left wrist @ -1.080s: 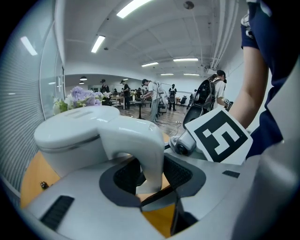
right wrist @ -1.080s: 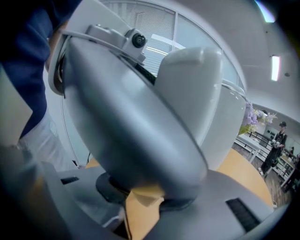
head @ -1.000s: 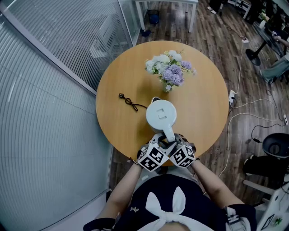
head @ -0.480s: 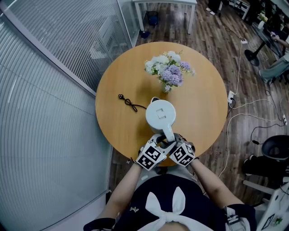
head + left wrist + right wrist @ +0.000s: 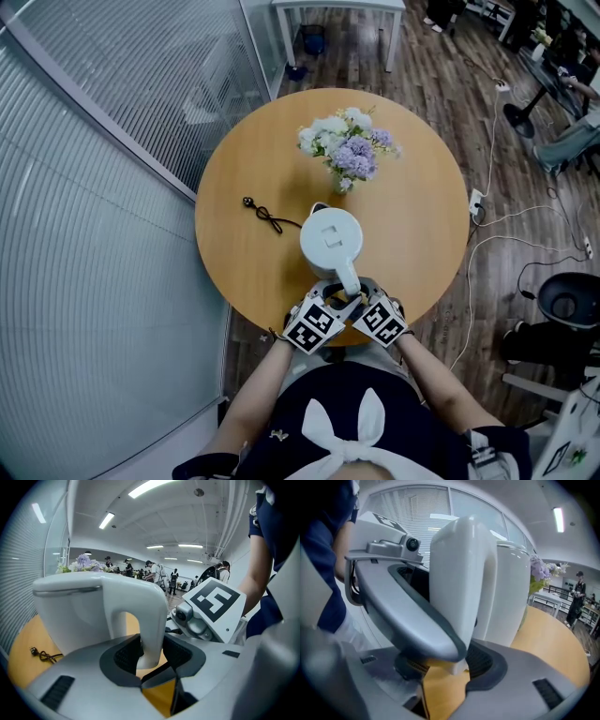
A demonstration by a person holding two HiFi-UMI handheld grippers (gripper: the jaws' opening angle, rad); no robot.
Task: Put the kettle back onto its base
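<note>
Glass wall: a tall glass wall with slatted blinds runs down your left, close by the table's rim.
Table: the round, light wooden table stands right in front of you on a dark plank floor.
Cord: a thin black cord with a plug at its free end lies on the wood. It leads in from the left toward the foot of the white plastic electric kettle.
Left gripper: your grey left gripper pinches the kettle's curved white handle near its lower end. Both dark pads press on its sides.
Kettle: it stands upright near your edge of the table, spout away from you and handle toward you. From above, the body hides whatever is under it, so you cannot tell whether it rests on its base.
Flowers: a small vase of white and lilac flowers stands just beyond the kettle, apart from it.
Right gripper: your right gripper has just been opening its jaws. They stand spread, with the same handle between them, reached from the other side.
Floor: a white power strip with white cables lies on the planks just right of the table.
</note>
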